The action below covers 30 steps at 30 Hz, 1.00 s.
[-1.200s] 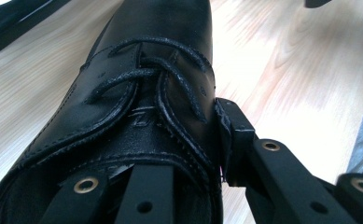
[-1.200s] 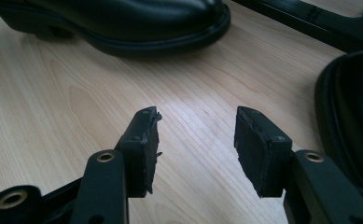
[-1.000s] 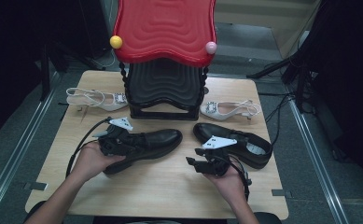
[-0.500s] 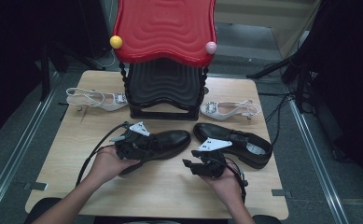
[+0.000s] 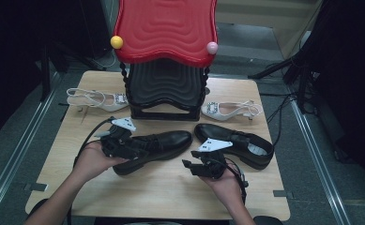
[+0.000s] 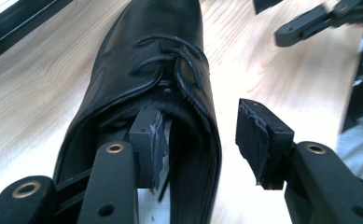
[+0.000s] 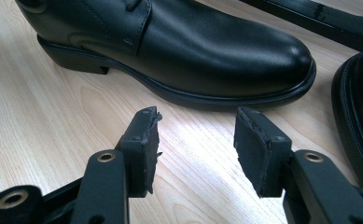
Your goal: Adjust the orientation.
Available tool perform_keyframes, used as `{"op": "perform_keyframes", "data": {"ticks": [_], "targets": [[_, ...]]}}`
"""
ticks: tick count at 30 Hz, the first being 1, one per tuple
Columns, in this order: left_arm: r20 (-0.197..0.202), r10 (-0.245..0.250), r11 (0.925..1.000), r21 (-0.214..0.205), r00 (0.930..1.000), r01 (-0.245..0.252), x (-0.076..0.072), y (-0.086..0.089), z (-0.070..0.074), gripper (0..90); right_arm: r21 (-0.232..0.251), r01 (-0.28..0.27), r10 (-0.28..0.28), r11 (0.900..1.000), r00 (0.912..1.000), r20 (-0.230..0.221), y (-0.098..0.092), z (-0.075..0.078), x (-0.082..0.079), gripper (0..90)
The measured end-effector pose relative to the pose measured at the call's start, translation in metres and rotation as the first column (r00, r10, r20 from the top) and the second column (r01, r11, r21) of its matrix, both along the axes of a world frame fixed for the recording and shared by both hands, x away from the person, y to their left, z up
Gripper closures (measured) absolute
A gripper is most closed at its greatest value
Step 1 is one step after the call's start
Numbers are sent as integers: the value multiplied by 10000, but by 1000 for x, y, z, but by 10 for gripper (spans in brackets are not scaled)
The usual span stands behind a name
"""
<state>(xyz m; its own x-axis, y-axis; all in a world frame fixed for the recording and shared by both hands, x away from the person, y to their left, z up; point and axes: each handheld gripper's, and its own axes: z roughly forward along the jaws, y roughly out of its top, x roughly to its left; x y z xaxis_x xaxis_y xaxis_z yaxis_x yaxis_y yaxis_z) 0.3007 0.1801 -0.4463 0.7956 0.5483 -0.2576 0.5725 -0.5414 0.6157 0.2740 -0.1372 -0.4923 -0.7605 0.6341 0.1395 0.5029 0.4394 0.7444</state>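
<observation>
Releasing looked like the step in hand: we read the left gripper (image 5: 140,146) as having just been opening at the heel of the left black lace-up shoe (image 5: 163,143), which lay on its sole on the wooden table (image 5: 166,192), toe pointing toward the other black lace-up shoe (image 5: 239,143) at the right. In the left gripper view one pad (image 6: 153,140) sat inside the shoe's opening near the collar wall, the other pad stood outside and clear of the leather with a plain gap, so the jaws straddled the heel collar without pinching it; wide open, holding nothing. The right gripper (image 5: 189,165) hung low over bare table just in front of the first shoe's toe, its jaws spread wide and empty, nothing between them in the right gripper view but wood grain. Both black shoes sat in the front half of the table, toes near each other but apart; two white slingback heels (image 5: 98,99) (image 5: 231,108) lay farther back on either side of the black and red rack (image 5: 166,70). We judged the shoe placed and the pair roughly lined up. Next move, in our judgement, called for lifting the left gripper's inner jaw straight up and out of the opening without dragging the collar, or the shoe would slide or tip; the right gripper seemed free to approach the second shoe.
</observation>
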Motion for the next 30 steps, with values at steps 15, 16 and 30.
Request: {"op": "perform_keyframes", "data": {"ticks": [15, 16, 30], "targets": [[244, 722, 9966, -427, 9971, -711, 4, 44, 20, 714, 55, -129, 129, 9999, 9998, -123, 20, 0, 0, 529], [244, 722, 9966, -427, 9971, -711, 4, 44, 20, 735, 55, -129, 129, 9999, 9998, -123, 20, 0, 0, 529], [372, 1527, 9873, -497, 9876, -1508, 11, 81, 1, 846, -17, -522, 522, 9986, 9986, -119, 38, -2, 8, 577]]}}
